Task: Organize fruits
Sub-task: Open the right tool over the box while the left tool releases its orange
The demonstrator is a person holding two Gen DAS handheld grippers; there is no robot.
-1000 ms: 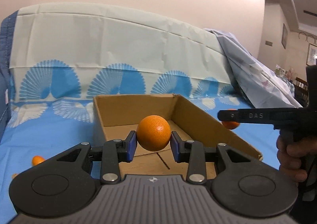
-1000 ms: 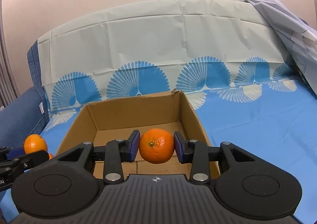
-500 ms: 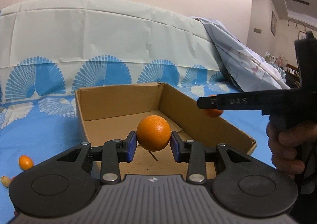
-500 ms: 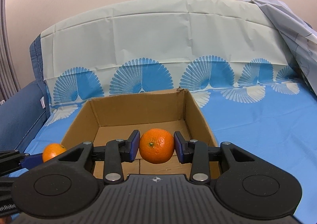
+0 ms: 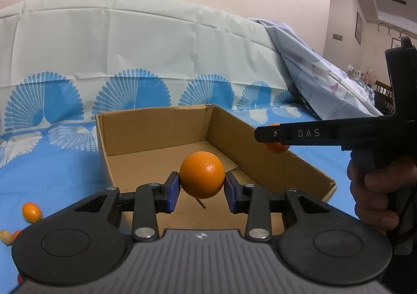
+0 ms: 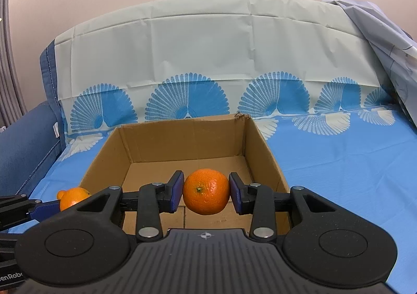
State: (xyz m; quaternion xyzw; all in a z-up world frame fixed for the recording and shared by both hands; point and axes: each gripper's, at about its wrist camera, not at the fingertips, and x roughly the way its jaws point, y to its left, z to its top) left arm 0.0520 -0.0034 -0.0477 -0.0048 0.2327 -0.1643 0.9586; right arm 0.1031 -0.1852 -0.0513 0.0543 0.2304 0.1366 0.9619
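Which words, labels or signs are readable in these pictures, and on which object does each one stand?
"DAS": white letters on the side of the right gripper, in the left wrist view.
"enRobo": cut-off white letters on the left gripper body, at the lower left edge of the right wrist view.
The cardboard box shows no print.

- Left gripper: level, pointing forward; blue pads pressed against both sides of an orange, clamped and held clear of any surface.
- Right gripper: same pose, pads closed on a second orange, stem end facing the camera.
- Right hand: seen from the left wrist view, fingers wrapped around the handle, gripper body horizontal.
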